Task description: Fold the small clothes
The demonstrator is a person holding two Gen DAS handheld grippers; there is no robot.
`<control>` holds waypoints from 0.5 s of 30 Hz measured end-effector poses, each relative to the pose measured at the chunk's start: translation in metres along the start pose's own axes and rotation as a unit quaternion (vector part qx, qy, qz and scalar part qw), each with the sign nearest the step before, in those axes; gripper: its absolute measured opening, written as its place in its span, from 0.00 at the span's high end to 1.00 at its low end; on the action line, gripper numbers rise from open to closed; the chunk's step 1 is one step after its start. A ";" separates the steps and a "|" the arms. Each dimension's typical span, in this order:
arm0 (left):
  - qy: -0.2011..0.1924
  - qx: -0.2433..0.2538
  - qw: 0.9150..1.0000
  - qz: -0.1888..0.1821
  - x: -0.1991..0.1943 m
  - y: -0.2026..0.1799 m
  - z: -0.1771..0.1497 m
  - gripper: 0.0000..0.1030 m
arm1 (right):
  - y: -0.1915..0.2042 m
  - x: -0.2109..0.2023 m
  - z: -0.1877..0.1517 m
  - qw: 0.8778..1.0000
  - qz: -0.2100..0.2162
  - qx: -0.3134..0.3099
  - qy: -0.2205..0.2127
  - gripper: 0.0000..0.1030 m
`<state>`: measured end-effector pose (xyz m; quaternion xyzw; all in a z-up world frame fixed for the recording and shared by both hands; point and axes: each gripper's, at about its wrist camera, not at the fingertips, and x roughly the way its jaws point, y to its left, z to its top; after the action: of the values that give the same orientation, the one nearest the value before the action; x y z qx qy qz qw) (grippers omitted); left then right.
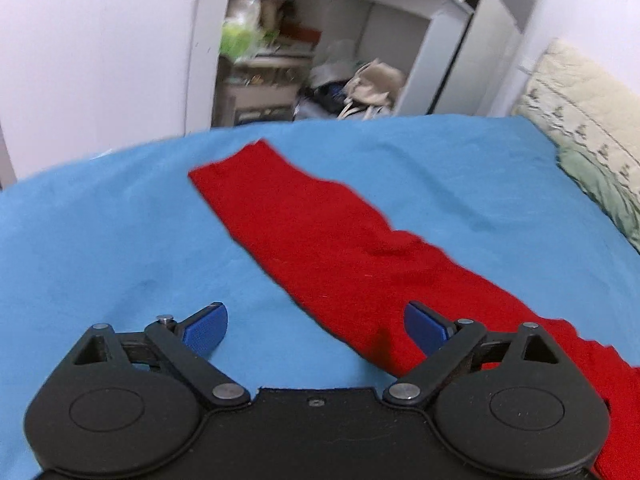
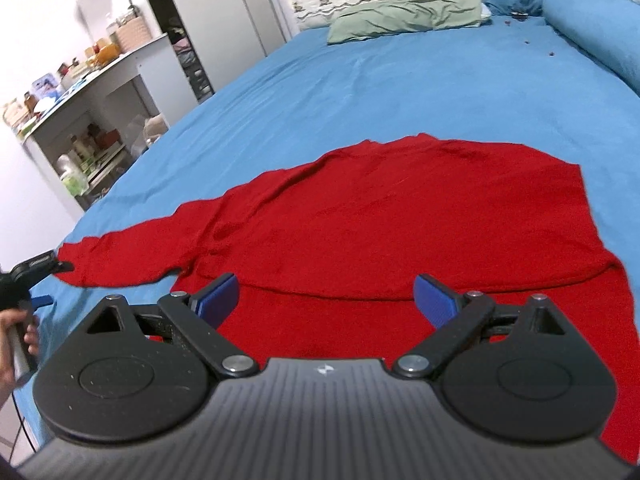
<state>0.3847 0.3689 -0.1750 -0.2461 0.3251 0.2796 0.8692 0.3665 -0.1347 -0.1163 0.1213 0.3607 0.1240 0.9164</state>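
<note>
A red long-sleeved garment (image 2: 400, 216) lies flat on the blue bed sheet (image 2: 400, 88). Its right side is folded over the body, and its left sleeve (image 1: 320, 232) stretches out across the sheet. My left gripper (image 1: 316, 328) is open and empty, low over the sleeve's lower part; it also shows at the left edge of the right wrist view (image 2: 40, 276), by the sleeve's cuff. My right gripper (image 2: 326, 300) is open and empty, just above the garment's near edge.
Pillows (image 2: 404, 16) and a rolled blue blanket (image 2: 600, 32) lie at the head of the bed. A white shelf unit (image 2: 92, 92) with clutter stands beside the bed's left edge. A white wall (image 1: 100, 60) and an open cupboard (image 1: 320, 60) are beyond the bed.
</note>
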 end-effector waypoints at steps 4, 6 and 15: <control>-0.013 -0.008 1.000 0.007 0.016 0.006 0.007 0.08 | 0.000 0.007 -0.005 1.000 -0.006 -0.023 0.003 0.00; -0.016 -0.005 1.000 0.011 0.023 0.006 0.012 0.08 | -0.002 0.009 -0.007 1.000 -0.009 -0.029 0.005 0.00; -0.036 0.003 0.998 0.047 0.038 0.007 0.033 0.80 | -0.009 0.009 -0.011 1.000 -0.020 -0.023 0.003 0.00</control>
<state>0.4190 0.4064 -0.1813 -0.2179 0.3057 0.3281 0.8668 0.3667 -0.1391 -0.1330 0.0926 0.3625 0.1140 0.9204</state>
